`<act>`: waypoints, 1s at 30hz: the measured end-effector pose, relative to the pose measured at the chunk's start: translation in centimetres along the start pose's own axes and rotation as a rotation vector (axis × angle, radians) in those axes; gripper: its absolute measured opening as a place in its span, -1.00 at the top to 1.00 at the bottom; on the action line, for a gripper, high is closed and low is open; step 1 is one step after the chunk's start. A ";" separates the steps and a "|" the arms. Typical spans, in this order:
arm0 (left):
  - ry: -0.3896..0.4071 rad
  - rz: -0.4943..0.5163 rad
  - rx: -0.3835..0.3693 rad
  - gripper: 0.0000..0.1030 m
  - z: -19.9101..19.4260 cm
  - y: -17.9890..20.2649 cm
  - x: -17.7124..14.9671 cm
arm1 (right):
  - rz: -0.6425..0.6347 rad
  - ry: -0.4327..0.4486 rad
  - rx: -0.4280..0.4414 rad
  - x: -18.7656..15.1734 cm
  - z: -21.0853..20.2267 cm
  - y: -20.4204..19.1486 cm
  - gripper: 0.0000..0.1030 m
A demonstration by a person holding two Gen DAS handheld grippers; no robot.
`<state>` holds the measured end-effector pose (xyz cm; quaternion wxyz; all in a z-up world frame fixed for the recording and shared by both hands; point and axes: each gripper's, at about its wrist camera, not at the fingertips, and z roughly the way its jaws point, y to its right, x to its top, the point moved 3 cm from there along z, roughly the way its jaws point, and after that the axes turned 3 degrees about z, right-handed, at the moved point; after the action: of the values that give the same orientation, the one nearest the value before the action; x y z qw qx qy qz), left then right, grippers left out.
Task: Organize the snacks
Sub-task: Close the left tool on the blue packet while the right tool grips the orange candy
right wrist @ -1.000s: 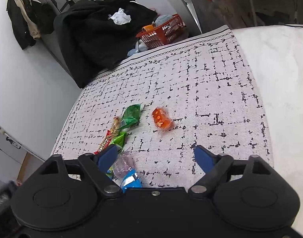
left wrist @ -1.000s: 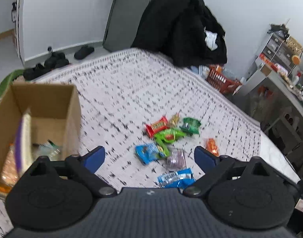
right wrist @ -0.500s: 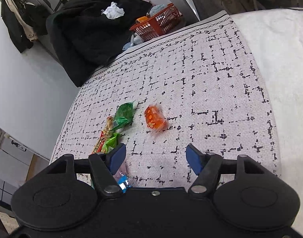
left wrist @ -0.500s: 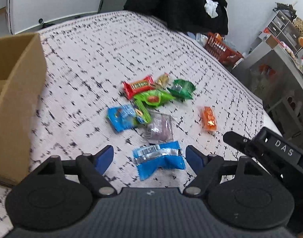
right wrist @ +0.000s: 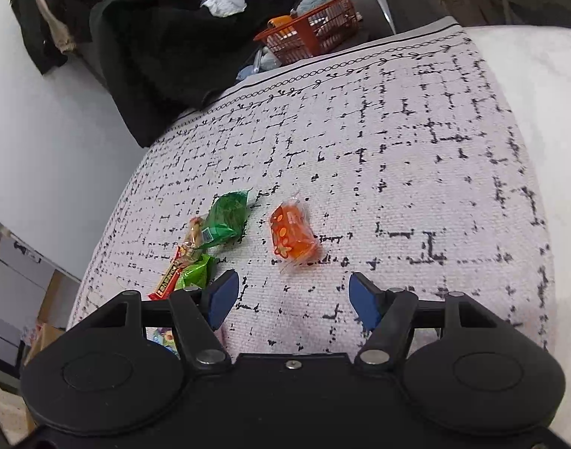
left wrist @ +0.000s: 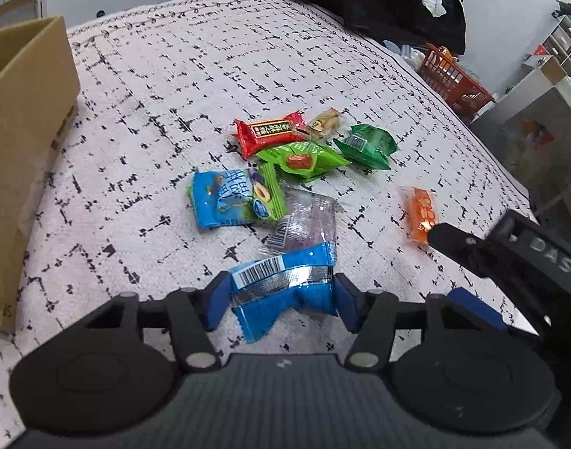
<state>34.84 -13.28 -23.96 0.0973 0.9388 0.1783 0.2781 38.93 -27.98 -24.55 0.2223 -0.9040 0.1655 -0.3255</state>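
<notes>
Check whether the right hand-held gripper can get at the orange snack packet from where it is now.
Probably yes. The right hand-held gripper is open, and the orange snack packet lies alone on the patterned cloth just ahead of its fingers, apart from the green packet.

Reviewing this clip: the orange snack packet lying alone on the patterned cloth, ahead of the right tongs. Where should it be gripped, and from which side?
Grip the orange packet across its plump middle, coming straight down with the right tongs, which are open just short of it. It lies flat and apart from the green packet, so both long sides look free; the thin crimped ends would likely slip.
</notes>
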 end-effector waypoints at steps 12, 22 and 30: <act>0.052 -0.072 0.037 0.28 -1.7 -1.5 1.4 | -0.105 0.014 -0.046 1.6 3.5 -1.4 -0.12; 0.076 -0.077 0.065 0.28 -2.8 -2.9 3.2 | -0.220 0.020 -0.137 0.9 3.8 -2.3 0.42; 0.115 -0.028 0.054 0.28 -5.9 -4.2 4.7 | -0.188 -0.022 -0.097 -0.4 2.4 -3.8 0.50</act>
<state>34.04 -7.08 -18.04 0.0652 0.9209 0.2043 0.3254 40.81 -23.85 -24.49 0.1485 -0.9289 0.0930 -0.3264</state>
